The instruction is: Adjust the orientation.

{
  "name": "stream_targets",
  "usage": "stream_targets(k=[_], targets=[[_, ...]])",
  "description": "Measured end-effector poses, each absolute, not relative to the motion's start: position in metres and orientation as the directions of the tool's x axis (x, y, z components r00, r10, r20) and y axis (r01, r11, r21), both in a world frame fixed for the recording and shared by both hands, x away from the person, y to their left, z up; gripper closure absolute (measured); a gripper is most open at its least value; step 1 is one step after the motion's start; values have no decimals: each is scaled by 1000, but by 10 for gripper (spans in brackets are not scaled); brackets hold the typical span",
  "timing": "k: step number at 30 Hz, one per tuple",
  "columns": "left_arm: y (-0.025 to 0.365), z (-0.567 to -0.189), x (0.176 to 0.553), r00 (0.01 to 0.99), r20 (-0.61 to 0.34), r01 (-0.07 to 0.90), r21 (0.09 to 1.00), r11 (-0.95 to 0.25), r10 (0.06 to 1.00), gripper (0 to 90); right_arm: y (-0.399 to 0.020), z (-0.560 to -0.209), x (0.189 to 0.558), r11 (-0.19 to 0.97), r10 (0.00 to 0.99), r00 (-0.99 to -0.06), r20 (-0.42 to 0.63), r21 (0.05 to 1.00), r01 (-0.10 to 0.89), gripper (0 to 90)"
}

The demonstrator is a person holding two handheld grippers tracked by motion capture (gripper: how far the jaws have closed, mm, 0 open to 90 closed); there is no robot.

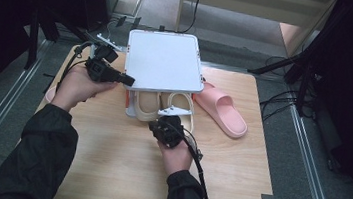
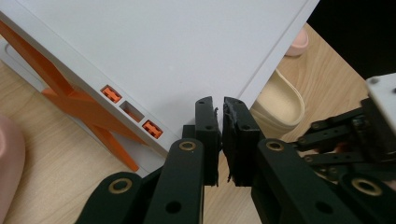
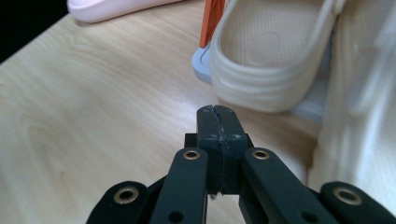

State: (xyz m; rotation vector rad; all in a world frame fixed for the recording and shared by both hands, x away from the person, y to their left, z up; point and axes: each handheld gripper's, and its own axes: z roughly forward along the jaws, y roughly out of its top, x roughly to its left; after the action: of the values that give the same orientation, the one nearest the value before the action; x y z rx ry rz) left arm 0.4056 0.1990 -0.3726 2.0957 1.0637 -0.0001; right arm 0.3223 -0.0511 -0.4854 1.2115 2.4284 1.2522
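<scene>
A white shoe rack (image 1: 165,60) with orange braces (image 2: 81,105) stands at the back of the wooden table. Two beige slippers (image 1: 148,104) (image 1: 182,104) lie side by side on its lower shelf (image 3: 308,109). My left gripper (image 1: 127,79) is at the front left corner of the top panel (image 2: 154,51); its jaws (image 2: 219,106) are shut with nothing between them. My right gripper (image 1: 157,125) hovers low over the table just in front of the beige slippers (image 3: 271,60), shut and holding nothing (image 3: 217,112).
One pink slipper (image 1: 221,109) lies on the table to the right of the rack. Another pink slipper (image 1: 50,96) lies at the left, partly behind my left hand. Bare wood (image 1: 121,168) spreads toward the front edge. Cables and dark stands surround the table.
</scene>
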Motion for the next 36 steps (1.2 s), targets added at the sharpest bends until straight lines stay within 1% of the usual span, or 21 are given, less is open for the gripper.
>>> stream_targets(k=[4,8,17,30,36], targets=[[199,-373,406,650,-322,688,634,-353,688,846,-68,-479,310,331,712,-668,217,735,592,900],[199,-373,406,650,-323,688,634,-353,688,846,-85,-477,301,316,710,-661,244,729,608,900],[199,-373,405,649,-324,689,634,-351,688,846,-113,-479,289,316,727,-645,235,719,618,900],[199,-373,406,650,-325,689,635,-351,687,846,-137,-491,285,360,747,-636,193,687,631,900],[199,-373,406,650,-323,688,634,-352,688,846,-148,-497,295,357,769,-612,185,670,651,900]])
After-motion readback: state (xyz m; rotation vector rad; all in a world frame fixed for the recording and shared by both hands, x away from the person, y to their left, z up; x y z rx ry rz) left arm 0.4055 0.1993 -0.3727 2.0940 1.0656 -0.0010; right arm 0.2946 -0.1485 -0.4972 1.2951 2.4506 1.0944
